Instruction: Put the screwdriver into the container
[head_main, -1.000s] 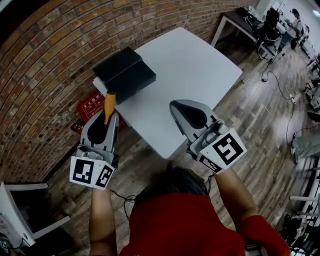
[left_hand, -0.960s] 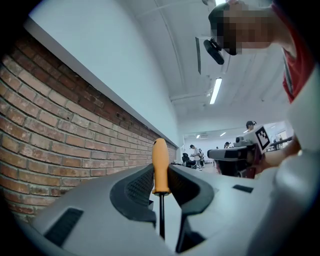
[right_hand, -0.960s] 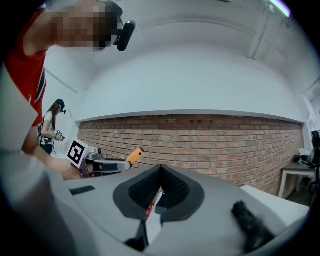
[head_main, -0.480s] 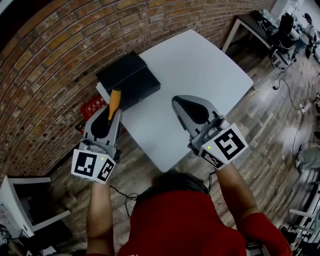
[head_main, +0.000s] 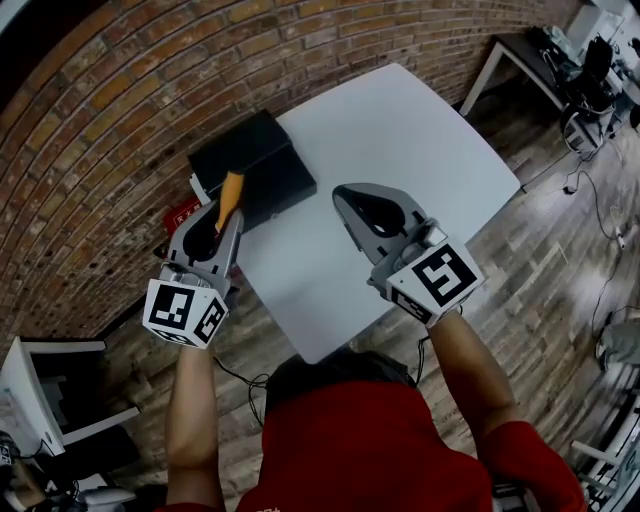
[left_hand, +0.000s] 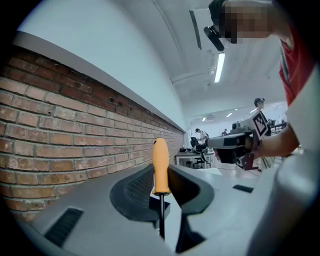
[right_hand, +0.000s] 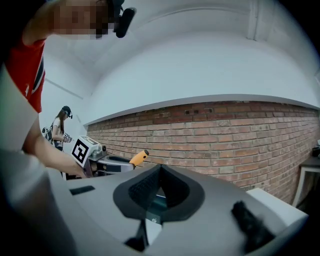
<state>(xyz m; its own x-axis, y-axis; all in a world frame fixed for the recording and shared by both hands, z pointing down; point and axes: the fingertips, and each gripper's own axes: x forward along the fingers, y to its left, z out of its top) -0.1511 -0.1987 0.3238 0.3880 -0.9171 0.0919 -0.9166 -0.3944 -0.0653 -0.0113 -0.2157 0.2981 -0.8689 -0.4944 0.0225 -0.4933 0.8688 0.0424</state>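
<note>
Carry step: your left gripper's (head_main: 226, 216) jaws pinched the orange-handled screwdriver (head_main: 231, 189) near the black rectangular container (head_main: 262, 150). Your right gripper's (head_main: 341, 197) jaws were pressed together, empty. Next: position above, release.

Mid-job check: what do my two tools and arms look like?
The left tool and right tool match: smooth grey shells tapering to a point, each around a black teardrop-shaped hollow. Each carries a white marker cube printed with black squares at the hand end. No cables show on either. The person wears a red short-sleeved shirt; the forearms are bare.
</note>
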